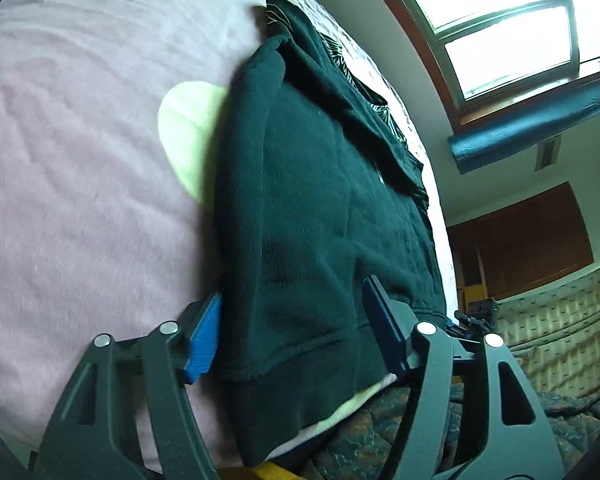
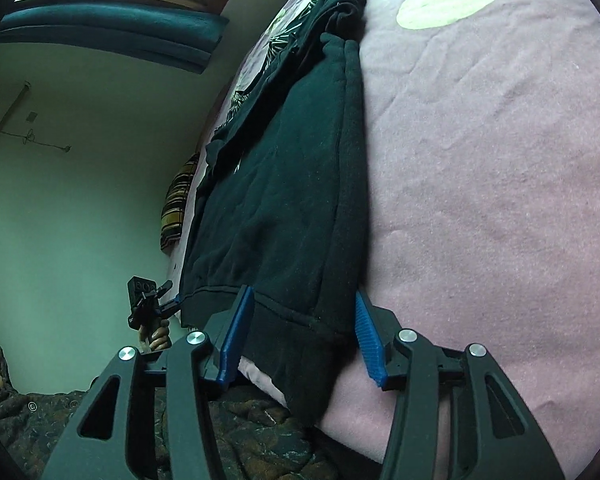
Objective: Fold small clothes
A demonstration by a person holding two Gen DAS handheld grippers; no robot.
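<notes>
Striped fabric (image 2: pixel 176 208) beside the sweatshirt (image 2: pixel 284 184) shows only from the right wrist.

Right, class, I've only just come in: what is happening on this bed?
A person is folding a dark green sweatshirt that lies on a pink bedcover, with a two-finger gripper in each hand. Both grippers are at its hem on the near edge of the bed. The left gripper and the right gripper each straddle a part of the hem with blue fingers apart. Neither pinches the cloth yet. The sleeves seem already folded in.
</notes>
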